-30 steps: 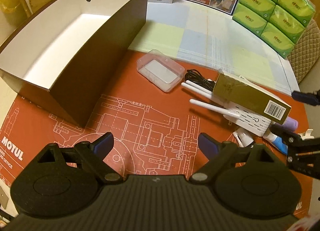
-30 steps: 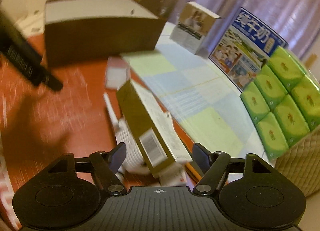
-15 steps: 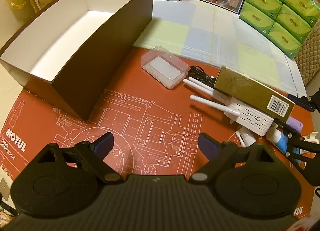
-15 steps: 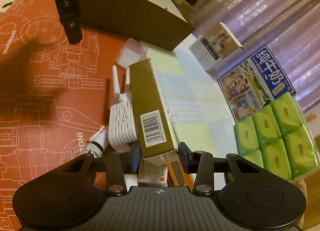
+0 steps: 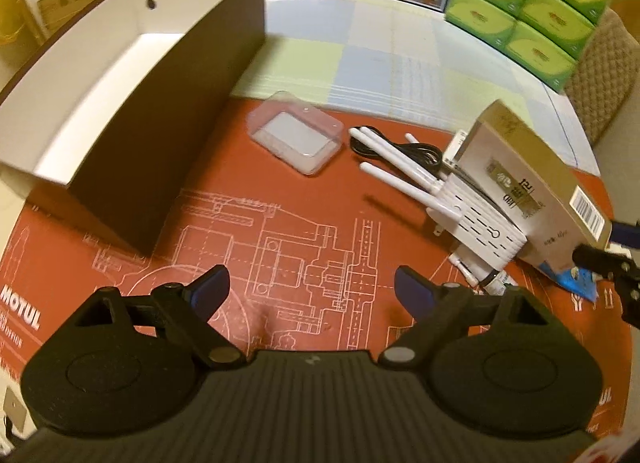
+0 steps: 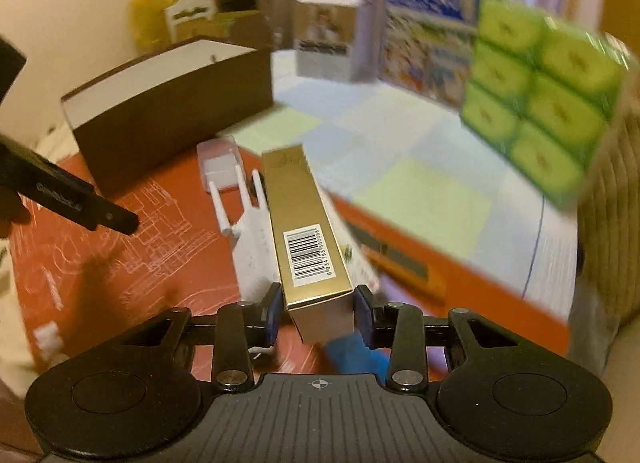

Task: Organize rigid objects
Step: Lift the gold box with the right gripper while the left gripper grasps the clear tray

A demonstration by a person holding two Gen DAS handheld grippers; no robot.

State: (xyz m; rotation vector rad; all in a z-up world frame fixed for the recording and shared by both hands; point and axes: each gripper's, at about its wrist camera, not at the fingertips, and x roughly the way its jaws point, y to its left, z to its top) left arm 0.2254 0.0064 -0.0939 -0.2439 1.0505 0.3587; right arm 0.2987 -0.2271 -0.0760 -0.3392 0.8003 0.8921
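Note:
My right gripper (image 6: 318,311) holds the barcode end of a long gold box (image 6: 304,231). Its jaws are still closing and the pads press on both sides of the box. In the left wrist view the gold box (image 5: 520,175) is tilted up over a white router (image 5: 476,219) with antennas, and the right gripper (image 5: 600,259) grips it at the right edge. My left gripper (image 5: 312,291) hangs open over the red mat (image 5: 280,231) with nothing between its fingers. A large brown box (image 5: 168,111), white inside, stands open at the left.
A clear plastic case (image 5: 296,135) and a black cable (image 5: 404,147) lie on the mat beside the router. Small tubes (image 5: 492,279) lie under the router's near end. Green tissue packs (image 5: 532,3) and printed cartons stand at the back on a checked cloth.
The right gripper went from open around the gold box to shut on its barcode end, then rolled and tilted it up off the router. The left gripper stayed open in place.

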